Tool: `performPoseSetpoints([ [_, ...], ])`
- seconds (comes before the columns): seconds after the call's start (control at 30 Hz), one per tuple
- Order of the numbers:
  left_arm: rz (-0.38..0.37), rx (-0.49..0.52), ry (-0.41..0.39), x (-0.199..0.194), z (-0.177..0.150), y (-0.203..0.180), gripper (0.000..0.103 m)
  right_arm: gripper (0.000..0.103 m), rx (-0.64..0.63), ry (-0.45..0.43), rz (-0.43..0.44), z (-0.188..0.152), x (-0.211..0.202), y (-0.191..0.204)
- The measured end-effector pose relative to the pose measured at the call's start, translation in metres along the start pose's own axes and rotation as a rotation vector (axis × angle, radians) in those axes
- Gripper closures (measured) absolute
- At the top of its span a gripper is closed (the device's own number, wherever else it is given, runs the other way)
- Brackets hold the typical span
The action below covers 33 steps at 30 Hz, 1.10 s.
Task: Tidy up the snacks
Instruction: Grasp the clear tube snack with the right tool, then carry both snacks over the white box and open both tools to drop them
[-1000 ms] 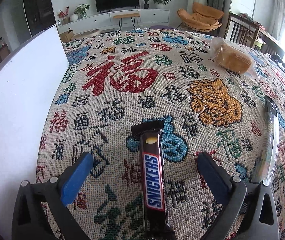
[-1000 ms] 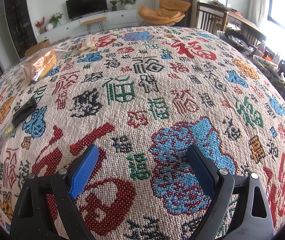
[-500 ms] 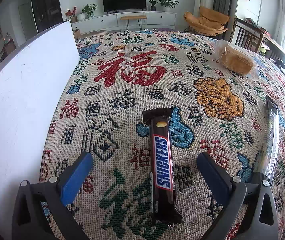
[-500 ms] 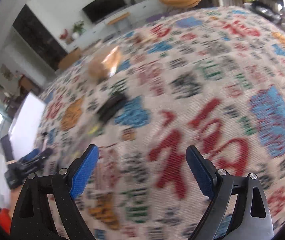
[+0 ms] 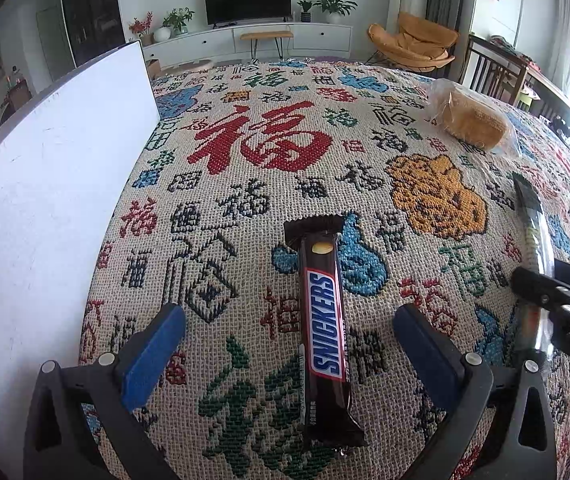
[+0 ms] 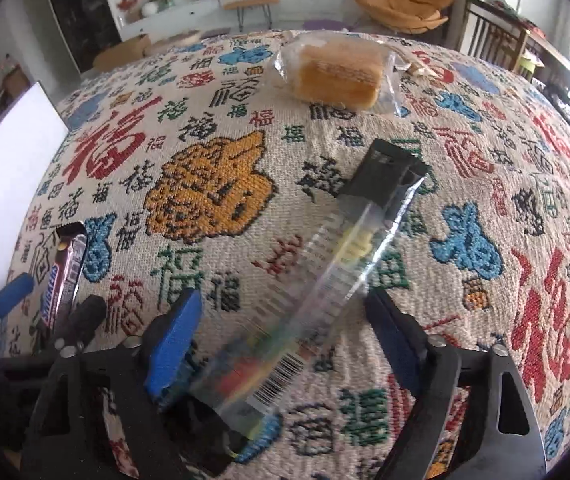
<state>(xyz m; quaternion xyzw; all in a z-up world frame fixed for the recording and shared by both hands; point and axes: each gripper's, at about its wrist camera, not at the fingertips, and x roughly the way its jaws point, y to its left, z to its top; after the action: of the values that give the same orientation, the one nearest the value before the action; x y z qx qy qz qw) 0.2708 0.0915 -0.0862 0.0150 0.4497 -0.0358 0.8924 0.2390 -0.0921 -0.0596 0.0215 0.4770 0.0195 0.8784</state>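
**A:** Which hand-held gripper is nearer the long clear packet (image 6: pixel 349 264)?

**B:** The right hand-held gripper (image 6: pixel 281 344). The packet lies on the patterned bench cloth (image 6: pixel 221 196), its near end between the blue pads and its dark far end pointing to about 1 o'clock. The jaws have just been closing, packet between them, but both pads look clear of it: not yet gripped.

**A:** And the left?

**B:** The left hand-held gripper (image 5: pixel 289 348) hangs released over the Snickers bar (image 5: pixel 323 320), which runs toward 12 o'clock between its pads, untouched. The packet sits at its 3 o'clock.

**A:** Anything else?

**B:** A bagged cake (image 6: pixel 339 74) lies farther off, near 12 o'clock from the right gripper.
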Motion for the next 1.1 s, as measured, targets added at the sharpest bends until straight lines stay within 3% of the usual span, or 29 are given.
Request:
performPoseSetpoints([
  [0.03,0.000,0.000,0.000,0.000,0.000,0.000,0.000,0.064,-0.031,-0.009,-0.004,-0.003,-0.006,-0.007],
  [0.1,-0.001,0.000,0.002,0.000,0.000,0.000,0.000,0.080,-0.061,0.006,0.022,-0.009,-0.012,-0.027],
  [0.2,-0.021,0.033,0.054,-0.002,0.000,-0.003,0.001,0.081,-0.067,0.027,0.061,-0.018,-0.022,-0.062],
  [0.23,-0.028,0.044,0.065,-0.004,0.000,-0.004,0.006,0.082,-0.052,0.032,0.084,-0.018,-0.029,-0.073],
  [0.3,-0.046,0.069,0.049,-0.013,-0.002,-0.008,0.033,0.082,-0.003,0.023,0.184,-0.024,-0.046,-0.098],
  [0.37,-0.065,0.084,0.036,-0.020,-0.003,-0.012,0.085,0.082,0.064,0.018,0.301,-0.031,-0.058,-0.127],
  [0.47,-0.105,0.080,0.021,-0.026,-0.010,-0.014,0.086,0.082,0.209,0.027,0.488,-0.048,-0.070,-0.165],
  [0.53,-0.146,0.058,0.003,-0.034,-0.018,-0.016,0.086,0.082,0.286,0.025,0.566,-0.056,-0.072,-0.180],
  [0.73,-0.291,-0.065,-0.063,-0.079,-0.037,-0.016,0.086,0.082,0.342,0.007,0.617,-0.070,-0.082,-0.185],
  [0.97,-0.451,-0.235,-0.206,-0.170,-0.040,0.020,0.086,0.082,0.188,-0.020,0.661,-0.045,-0.109,-0.118],
  [1.1,-0.461,-0.299,-0.302,-0.226,-0.036,0.064,0.086,0.082,0.092,-0.034,0.723,-0.023,-0.135,-0.068],
])
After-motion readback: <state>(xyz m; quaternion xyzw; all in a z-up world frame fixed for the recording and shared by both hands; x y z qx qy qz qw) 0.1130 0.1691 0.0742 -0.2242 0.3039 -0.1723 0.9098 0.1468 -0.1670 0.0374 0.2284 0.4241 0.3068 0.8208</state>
